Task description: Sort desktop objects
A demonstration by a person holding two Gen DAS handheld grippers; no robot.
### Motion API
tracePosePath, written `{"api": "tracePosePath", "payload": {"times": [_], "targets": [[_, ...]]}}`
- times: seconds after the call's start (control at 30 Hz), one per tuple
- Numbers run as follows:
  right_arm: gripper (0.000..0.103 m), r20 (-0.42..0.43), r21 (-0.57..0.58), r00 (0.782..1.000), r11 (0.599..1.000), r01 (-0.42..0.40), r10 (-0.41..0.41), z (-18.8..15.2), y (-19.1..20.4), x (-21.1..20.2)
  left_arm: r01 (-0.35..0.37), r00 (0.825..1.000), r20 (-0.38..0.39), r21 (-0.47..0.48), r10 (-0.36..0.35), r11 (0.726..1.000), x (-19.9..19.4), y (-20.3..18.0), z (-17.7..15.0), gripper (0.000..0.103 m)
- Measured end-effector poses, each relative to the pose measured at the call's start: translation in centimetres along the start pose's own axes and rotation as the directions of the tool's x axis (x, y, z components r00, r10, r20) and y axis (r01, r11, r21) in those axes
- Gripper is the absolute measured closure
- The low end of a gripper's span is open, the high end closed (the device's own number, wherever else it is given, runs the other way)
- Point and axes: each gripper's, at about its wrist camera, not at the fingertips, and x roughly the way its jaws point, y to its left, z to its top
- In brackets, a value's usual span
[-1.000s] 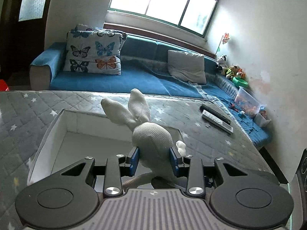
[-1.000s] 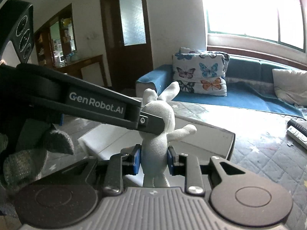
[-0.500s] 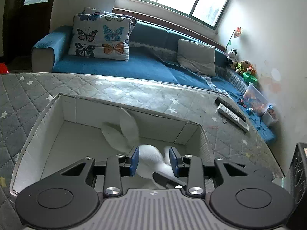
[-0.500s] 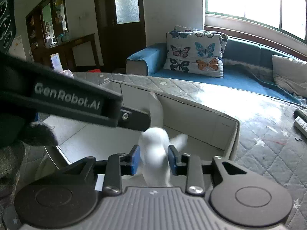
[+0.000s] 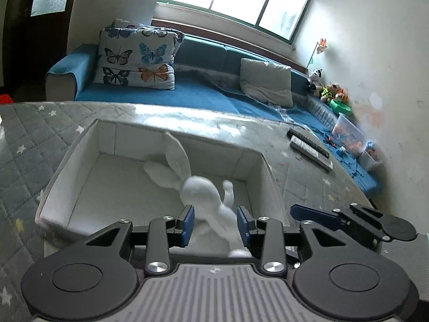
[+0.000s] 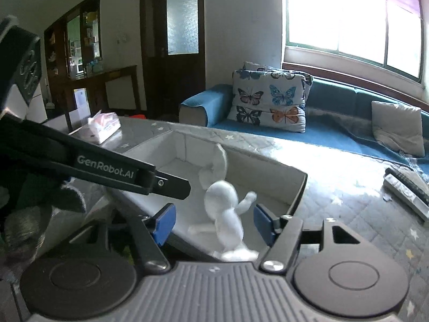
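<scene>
A white plush rabbit [image 5: 199, 191] lies inside the white storage box [image 5: 67, 161] on the grey quilted table. My left gripper [image 5: 215, 221] stands over the box's near edge, jaws slightly apart with the rabbit between them, apparently loose. My right gripper [image 6: 214, 221] is open wide, with the rabbit [image 6: 224, 209] between its blue pads and apart from both. The box [image 6: 297, 187] lies under both grippers. The left gripper's arm crosses the right wrist view at left [image 6: 107, 166].
Two remote controls [image 5: 309, 147] lie on the table to the right of the box. A tissue pack [image 6: 103, 127] sits at the table's far left. A blue sofa with a butterfly pillow [image 5: 136, 59] runs behind the table.
Both grippers lowered the rabbit from above the table into the box. The right gripper opened wide and let go of it. The rabbit now rests in the box.
</scene>
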Motion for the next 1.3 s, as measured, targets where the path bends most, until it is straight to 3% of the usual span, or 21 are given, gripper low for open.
{"api": "tracePosePath", "payload": {"times": [0.27, 0.63, 0.9, 1.3], "targets": [[0.029, -0.012, 0.009, 1.0, 1.0, -0.029, 0.029, -3.7, 1.5, -3.5, -0.002, 1.0, -0.029, 0.022, 0.002, 1.0, -1.8, -0.5, -3.6, 0.065], [0.029, -0.043, 0.012, 0.998, 0.999, -0.034, 0.035, -6.7, 2.9, -4.9, -0.009, 0.997, -0.078, -0.027, 0.006, 1.0, -2.3, 0.3, -7.1, 0.065], [0.029, -0.049, -0.066, 0.991, 0.99, -0.124, 0.121, -6.3, 6.0, -3.7, -0.009, 0.995, -0.098, -0.042, 0.005, 0.999, -2.9, 1.7, -7.7, 0.065], [0.03, -0.109, -0.098, 0.984, 0.983, -0.153, 0.142, -7.2, 8.6, -0.5, 0.033, 0.991, -0.129, -0.016, -0.035, 0.999, -2.7, 2.0, -8.1, 0.064]]}}
